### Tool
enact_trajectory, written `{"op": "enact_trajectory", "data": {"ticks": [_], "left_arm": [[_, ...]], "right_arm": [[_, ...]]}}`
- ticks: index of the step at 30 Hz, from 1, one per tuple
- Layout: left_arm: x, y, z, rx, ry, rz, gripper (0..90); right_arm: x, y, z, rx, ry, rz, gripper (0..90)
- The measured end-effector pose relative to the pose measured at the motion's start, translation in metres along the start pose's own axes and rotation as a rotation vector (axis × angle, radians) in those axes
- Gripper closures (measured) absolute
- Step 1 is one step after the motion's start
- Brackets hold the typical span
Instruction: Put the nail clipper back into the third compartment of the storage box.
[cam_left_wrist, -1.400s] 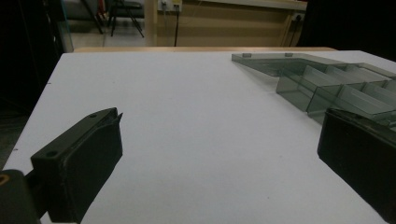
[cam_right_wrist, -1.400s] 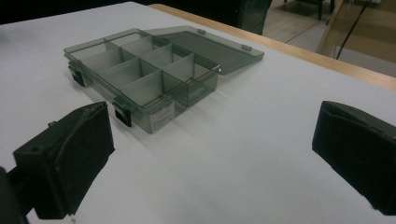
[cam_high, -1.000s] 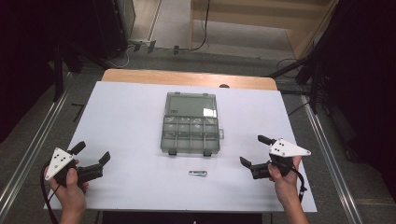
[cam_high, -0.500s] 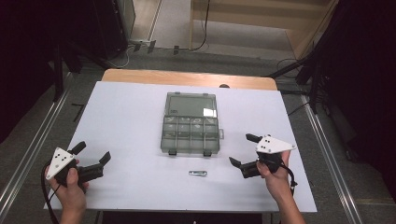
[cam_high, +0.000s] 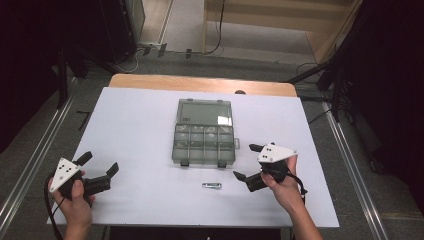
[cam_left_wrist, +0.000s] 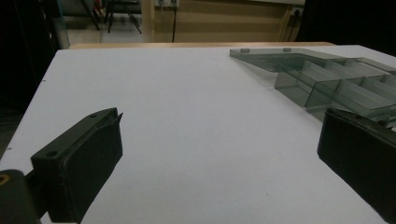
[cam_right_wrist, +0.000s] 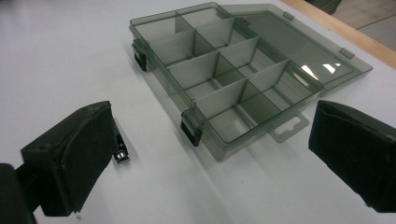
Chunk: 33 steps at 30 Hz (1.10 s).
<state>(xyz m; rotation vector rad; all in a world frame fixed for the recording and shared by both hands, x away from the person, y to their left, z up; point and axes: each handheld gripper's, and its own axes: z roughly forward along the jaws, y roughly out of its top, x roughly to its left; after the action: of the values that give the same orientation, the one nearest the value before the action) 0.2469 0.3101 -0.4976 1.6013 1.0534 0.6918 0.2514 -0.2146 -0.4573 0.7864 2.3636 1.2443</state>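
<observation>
Holding my right gripper (cam_high: 249, 162) with jaws spread wide and empty, I see the small metal clip (cam_high: 212, 185) lying just in front of the open organizer box (cam_high: 204, 131), long axis parallel to its front edge, nearer than my idle, open left gripper (cam_high: 99, 165).

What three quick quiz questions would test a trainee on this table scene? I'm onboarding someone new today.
1. True or false: the lid of the compartment box lies open.
2. Which hand-held gripper is nearer the nail clipper: left hand-held gripper or right hand-held gripper?
3. Multiple choice: the nail clipper lies (A) inside the box, (B) on the white table in front of the box, (C) between closed jaws.

Key: 1 true; 2 right; 3 B.
</observation>
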Motion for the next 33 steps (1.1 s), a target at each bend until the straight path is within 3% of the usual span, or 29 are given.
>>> {"op": "enact_trajectory", "data": {"ticks": [13,26,33], "left_arm": [[0.000,0.000,0.000,-0.006,-0.002,-0.006,0.2],[0.000,0.000,0.000,-0.004,-0.006,-0.001,0.2],[0.000,0.000,0.000,-0.002,-0.010,0.004,0.2]], "right_arm": [[0.007,0.011,0.019,0.064,0.064,-0.046,2.1],[0.018,0.018,0.039,0.186,0.112,-0.116,3.3],[0.022,0.020,0.046,0.228,0.132,-0.153,11.9]]}}
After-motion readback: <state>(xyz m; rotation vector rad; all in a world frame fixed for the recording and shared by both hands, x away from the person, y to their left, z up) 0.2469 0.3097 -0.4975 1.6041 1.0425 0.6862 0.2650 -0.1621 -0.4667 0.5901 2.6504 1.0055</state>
